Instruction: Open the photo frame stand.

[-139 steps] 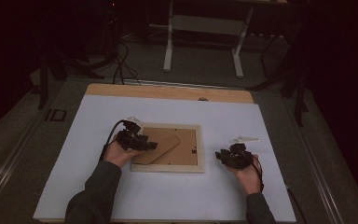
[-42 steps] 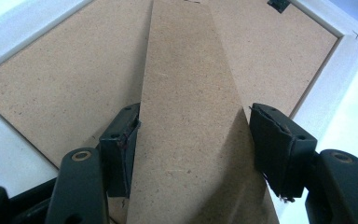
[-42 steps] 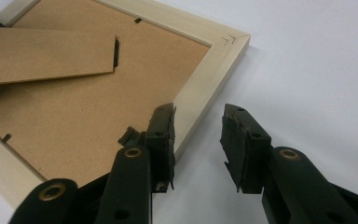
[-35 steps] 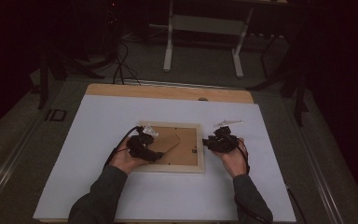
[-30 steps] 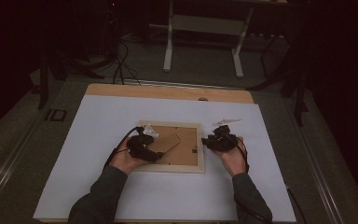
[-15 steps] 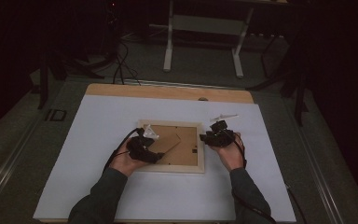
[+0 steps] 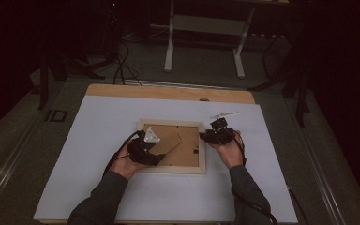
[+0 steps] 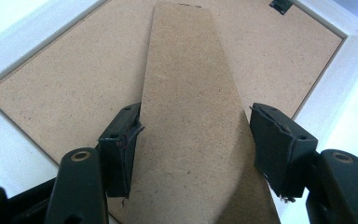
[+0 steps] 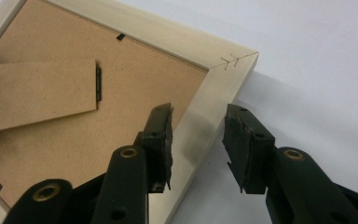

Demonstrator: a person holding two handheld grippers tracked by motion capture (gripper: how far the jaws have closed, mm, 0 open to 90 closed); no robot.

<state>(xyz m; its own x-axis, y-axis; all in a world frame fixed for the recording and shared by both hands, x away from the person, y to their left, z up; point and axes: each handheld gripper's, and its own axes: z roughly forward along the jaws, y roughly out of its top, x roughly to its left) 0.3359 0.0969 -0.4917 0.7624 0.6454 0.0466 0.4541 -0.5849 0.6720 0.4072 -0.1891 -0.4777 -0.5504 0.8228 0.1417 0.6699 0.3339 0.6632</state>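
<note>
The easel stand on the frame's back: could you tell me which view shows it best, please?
The left gripper view: the easel stand runs large between the open tongs. The right gripper view catches its hinged end; the high view shows it small.

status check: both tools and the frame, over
Left tool open, jaws straddling brown fibreboard stand flap. Right tool open, jaws astride right rail of pale wooden picture frame, which lies face-down on white table cover. Nothing in the way.

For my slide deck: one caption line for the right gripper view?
Open right gripper straddling the wooden edge of a face-down picture frame on a white table.
</note>
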